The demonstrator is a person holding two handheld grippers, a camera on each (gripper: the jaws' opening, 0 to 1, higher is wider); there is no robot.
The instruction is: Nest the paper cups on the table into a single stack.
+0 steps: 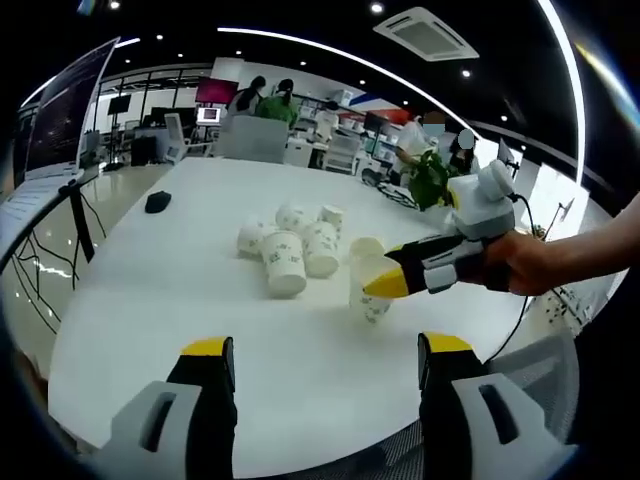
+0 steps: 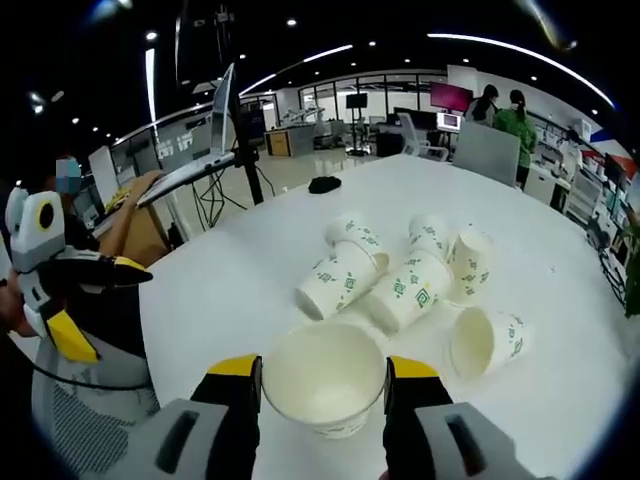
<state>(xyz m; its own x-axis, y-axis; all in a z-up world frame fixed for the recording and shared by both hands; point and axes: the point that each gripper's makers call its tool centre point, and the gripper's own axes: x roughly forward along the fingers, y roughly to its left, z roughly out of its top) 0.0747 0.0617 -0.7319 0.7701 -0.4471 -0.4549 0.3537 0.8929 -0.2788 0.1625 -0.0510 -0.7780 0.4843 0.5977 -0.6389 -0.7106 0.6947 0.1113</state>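
At a white counter (image 1: pixel 150 330) in an open-plan office, the right claw (image 2: pixel 324 385) clamps an upright paper cup (image 2: pixel 323 388) between its yellow-tipped jaws, the cup's open mouth facing the right gripper view and its base on or just above the counter; which, the pictures do not settle. In the left gripper view the same right claw (image 1: pixel 385 285) reaches in from the right, held by a person's hand (image 1: pixel 525 262), with the gripped cup (image 1: pixel 368 290) standing apart from the rest.

The left claw (image 1: pixel 325 350) hovers over the near edge of the counter with its jaws spread wide and nothing between them; in the right gripper view it appears at the far left (image 2: pixel 75 320), off the counter's edge.

Beyond the gripped cup, a cluster of tipped cups (image 2: pixel 400 270) lies on its sides near the middle of the counter, several touching one another, green print on their walls. One more cup (image 2: pixel 485 342) lies on its side just beside the cluster, its mouth turned toward the right claw.

A dark computer mouse (image 1: pixel 157 201) sits well apart from the cups toward the counter's far side. Two people (image 2: pixel 503 115) stand beyond the far end of the counter.
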